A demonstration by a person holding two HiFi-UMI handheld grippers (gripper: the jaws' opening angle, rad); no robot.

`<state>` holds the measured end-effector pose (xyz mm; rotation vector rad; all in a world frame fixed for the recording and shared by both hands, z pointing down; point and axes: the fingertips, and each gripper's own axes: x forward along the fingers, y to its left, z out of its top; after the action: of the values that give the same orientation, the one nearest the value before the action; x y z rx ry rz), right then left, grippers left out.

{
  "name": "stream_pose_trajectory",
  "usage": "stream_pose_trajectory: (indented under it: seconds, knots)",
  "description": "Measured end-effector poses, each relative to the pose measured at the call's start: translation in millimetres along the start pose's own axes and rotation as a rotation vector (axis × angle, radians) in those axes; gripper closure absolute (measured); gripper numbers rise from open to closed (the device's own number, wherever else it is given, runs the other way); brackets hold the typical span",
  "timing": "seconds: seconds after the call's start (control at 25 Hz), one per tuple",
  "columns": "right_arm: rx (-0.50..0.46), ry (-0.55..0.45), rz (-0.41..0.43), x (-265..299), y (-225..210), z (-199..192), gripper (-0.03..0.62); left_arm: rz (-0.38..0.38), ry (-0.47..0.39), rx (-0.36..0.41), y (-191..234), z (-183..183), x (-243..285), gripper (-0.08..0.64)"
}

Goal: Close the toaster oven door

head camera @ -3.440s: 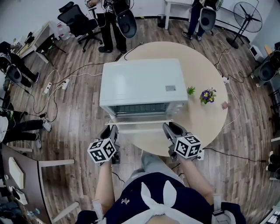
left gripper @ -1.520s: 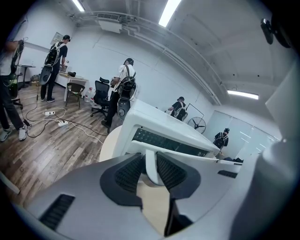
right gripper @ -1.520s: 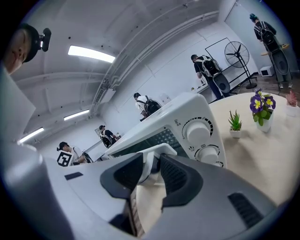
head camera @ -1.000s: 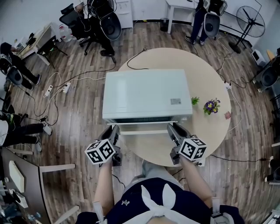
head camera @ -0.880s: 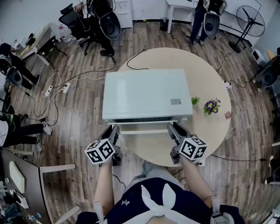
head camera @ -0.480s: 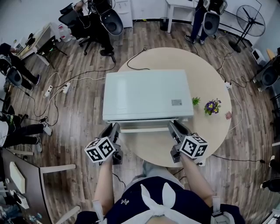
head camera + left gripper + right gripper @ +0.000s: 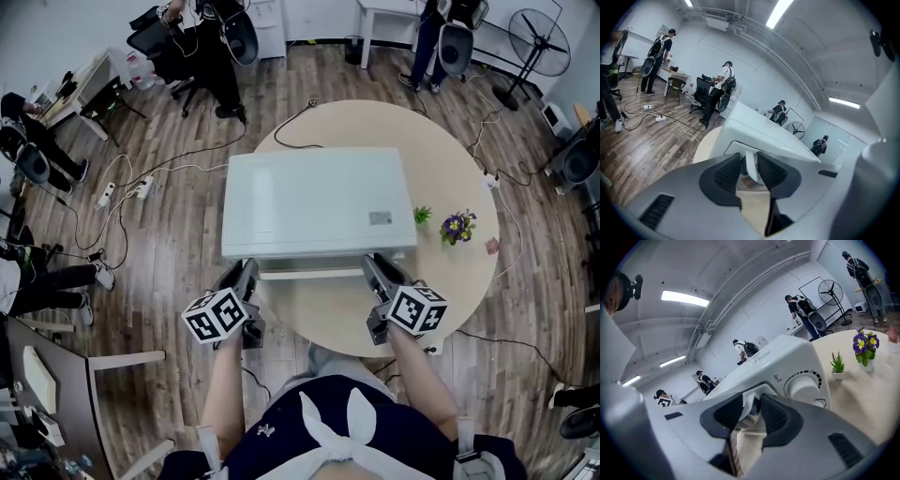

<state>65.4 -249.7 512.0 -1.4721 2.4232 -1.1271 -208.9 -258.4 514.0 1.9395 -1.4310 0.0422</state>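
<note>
A white toaster oven (image 7: 317, 202) stands on the round beige table (image 7: 441, 169). Its door is tipped up almost flush with the front, and only the white door handle (image 7: 309, 274) shows below the top edge. My left gripper (image 7: 246, 275) is shut on the handle's left end (image 7: 751, 165), which sits between the black pads (image 7: 729, 172). My right gripper (image 7: 373, 269) is shut on the handle's right end (image 7: 748, 409), just left of the round control knob (image 7: 805, 385). Both jaws point up at the oven front.
On the table right of the oven stand a tiny green plant (image 7: 423, 215), a purple flower pot (image 7: 457, 228) and a small pink object (image 7: 492, 246). Cables (image 7: 122, 183) run over the wooden floor, with office chairs, people and a standing fan (image 7: 532, 37) around the room.
The oven door has swung up from lying open to nearly shut. Both grippers have moved forward and up with the handle in them.
</note>
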Motion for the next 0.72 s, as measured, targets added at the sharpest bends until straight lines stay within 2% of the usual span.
stream_pose_trajectory:
  seconds: [0.48,0.72]
  knots:
    - [0.045,-0.012,-0.003,5.3,0.8,2.9,0.463,-0.004,-0.048,-0.029,1.0,7.6,2.0,0.449]
    - [0.055,-0.015,0.018,1.7,1.2,3.9,0.448,-0.003,-0.034,-0.001,0.0,6.6,1.3,0.446]
